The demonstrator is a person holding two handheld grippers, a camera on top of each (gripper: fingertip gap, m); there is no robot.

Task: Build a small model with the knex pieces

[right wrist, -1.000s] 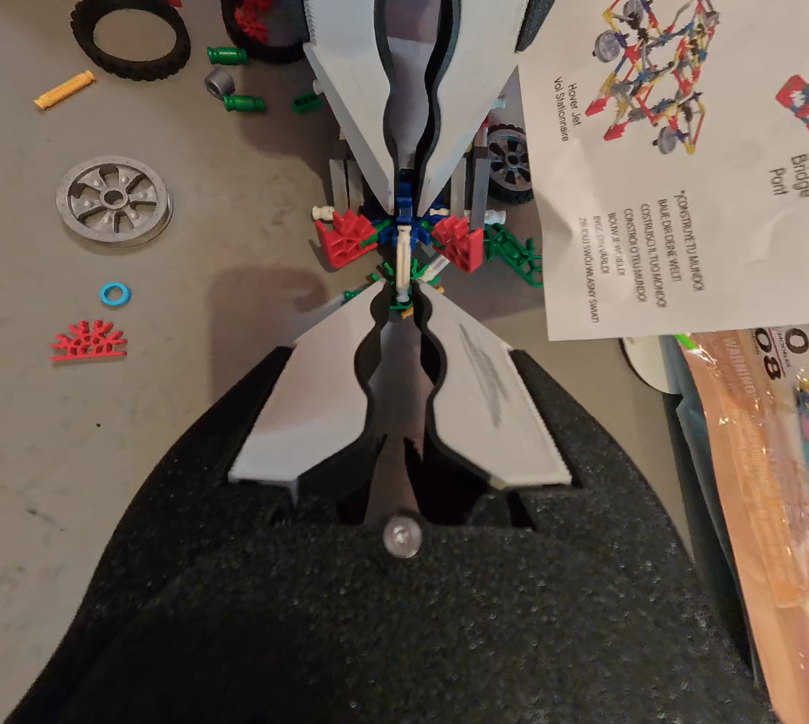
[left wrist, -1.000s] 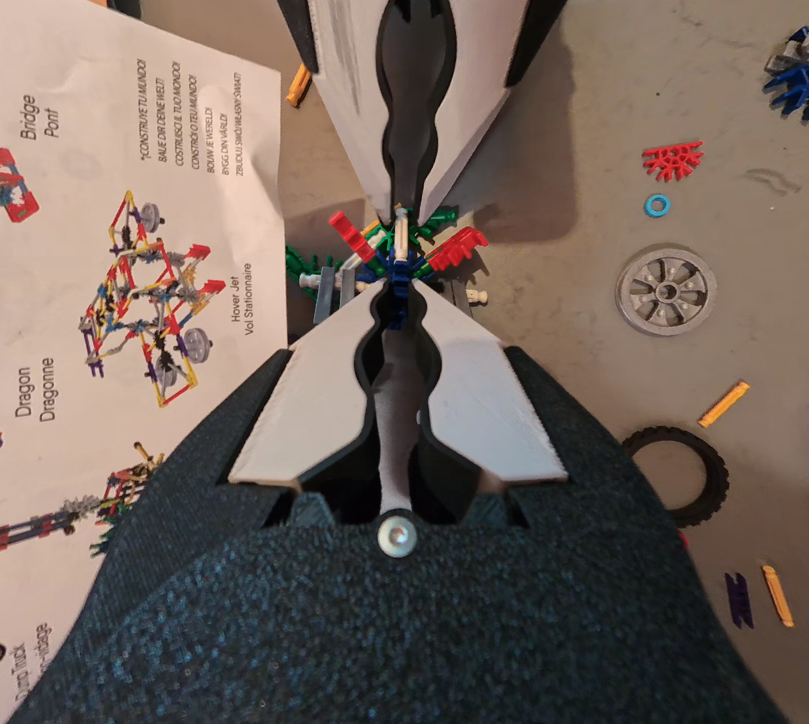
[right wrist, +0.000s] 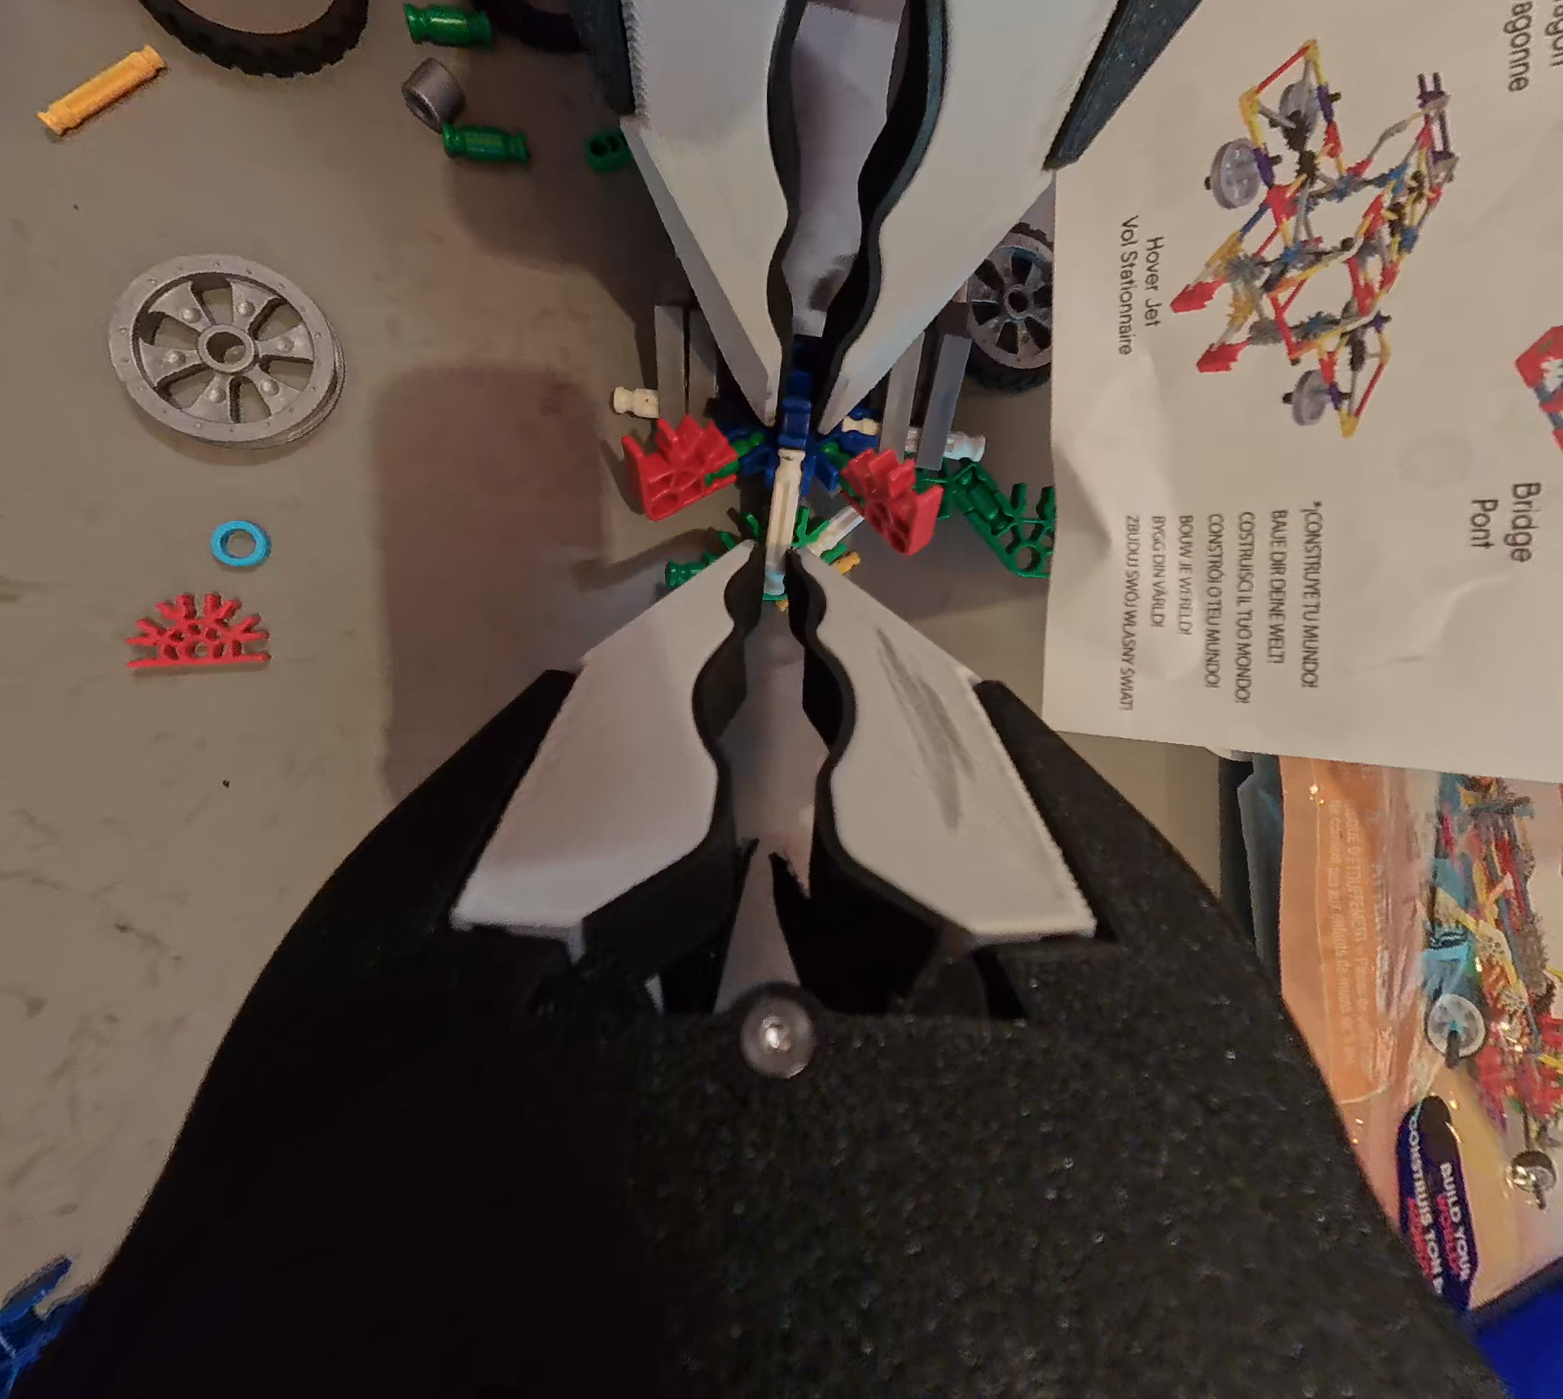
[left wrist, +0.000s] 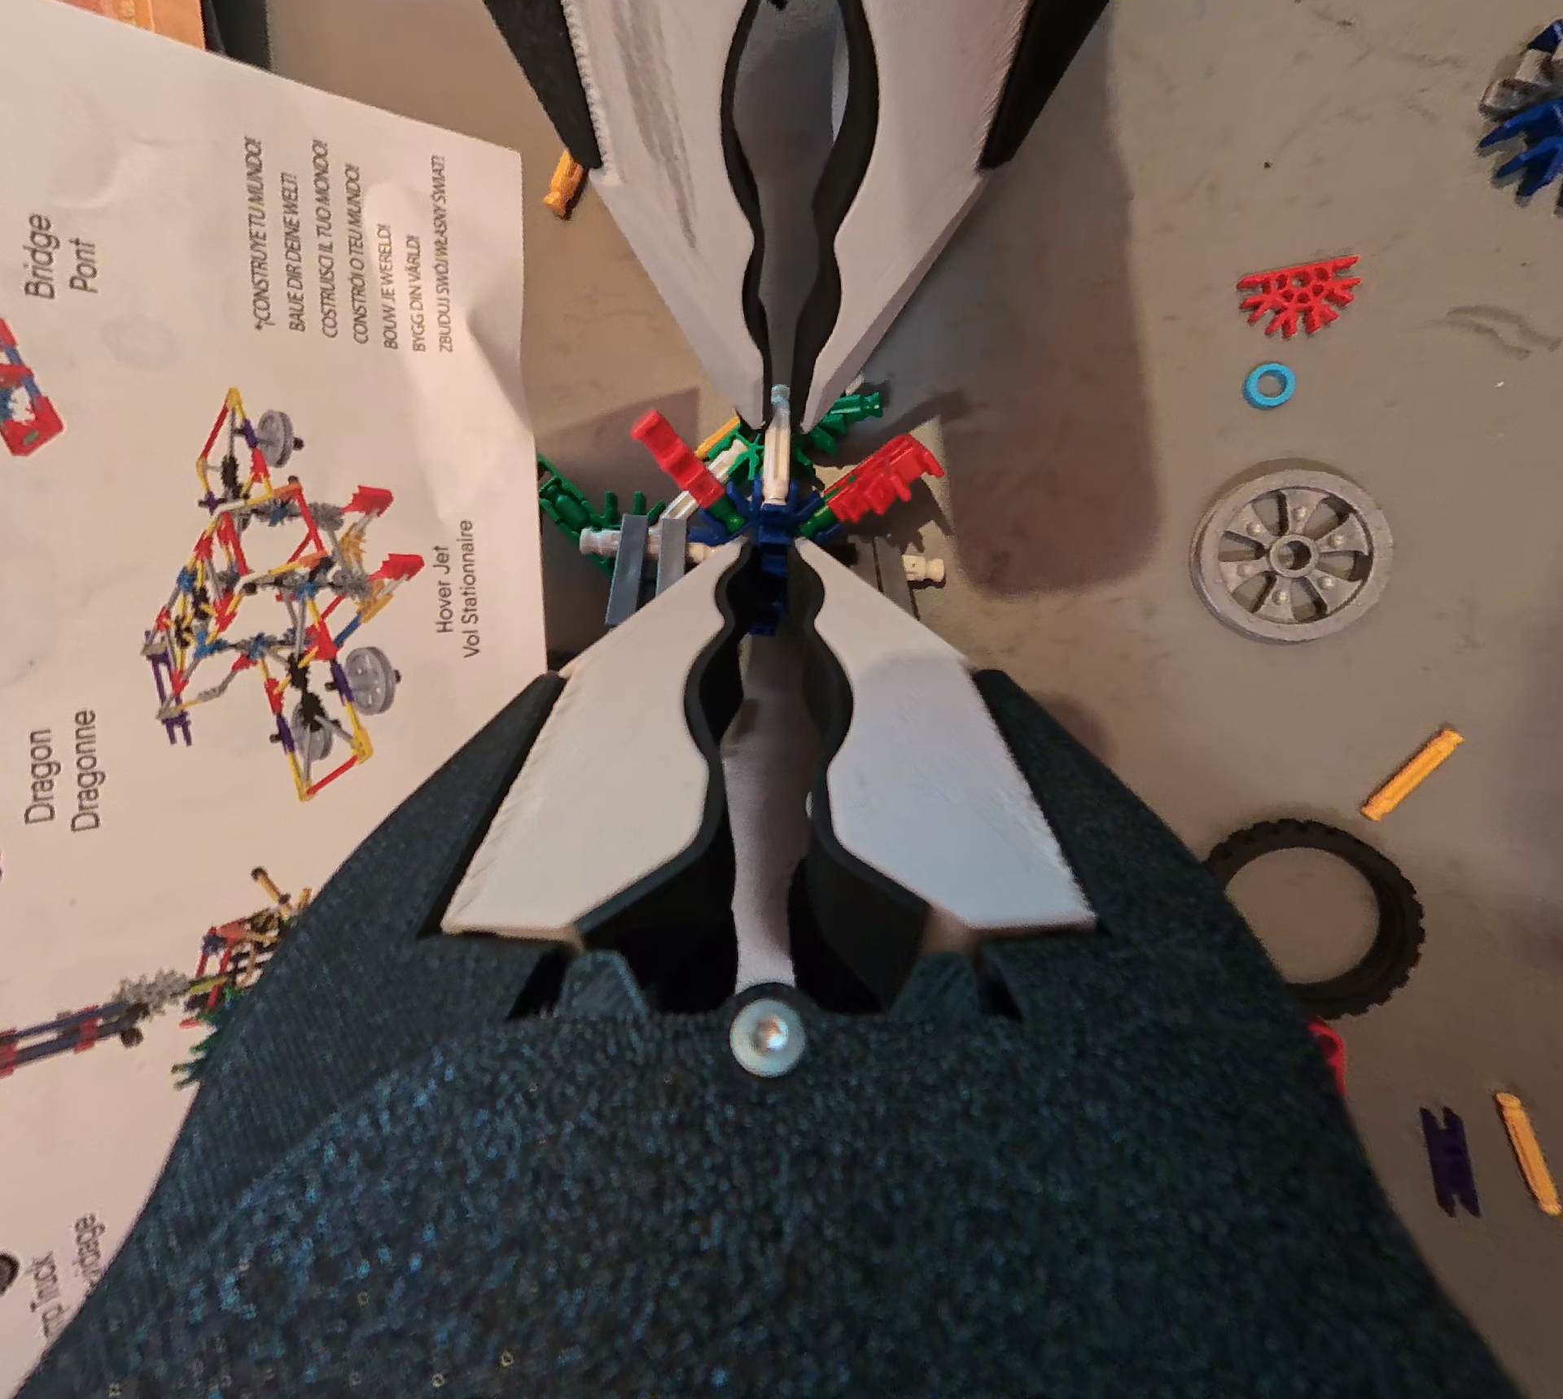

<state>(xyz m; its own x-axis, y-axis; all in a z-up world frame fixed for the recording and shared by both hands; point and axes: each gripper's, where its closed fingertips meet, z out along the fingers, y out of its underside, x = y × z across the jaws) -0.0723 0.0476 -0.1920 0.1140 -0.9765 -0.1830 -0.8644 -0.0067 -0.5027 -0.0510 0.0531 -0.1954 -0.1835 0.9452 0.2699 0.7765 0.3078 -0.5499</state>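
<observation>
Gripping half-hidden blue connector [left wrist: 765,551], left tool [left wrist: 765,555]

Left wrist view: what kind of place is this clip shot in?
Probably a hobby or play table, not a workshop or kitchen. A grey tabletop is strewn with plastic construction-toy pieces, such as a grey wheel hub and a black tyre, beside a printed model sheet.

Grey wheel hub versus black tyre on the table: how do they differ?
The grey wheel hub is a solid spoked disc with a centre hole; the black tyre is an open ring with knobbly tread. The hub is metallic grey, the tyre matte black. Both lie flat and loose on the table, apart from both tools.
</observation>
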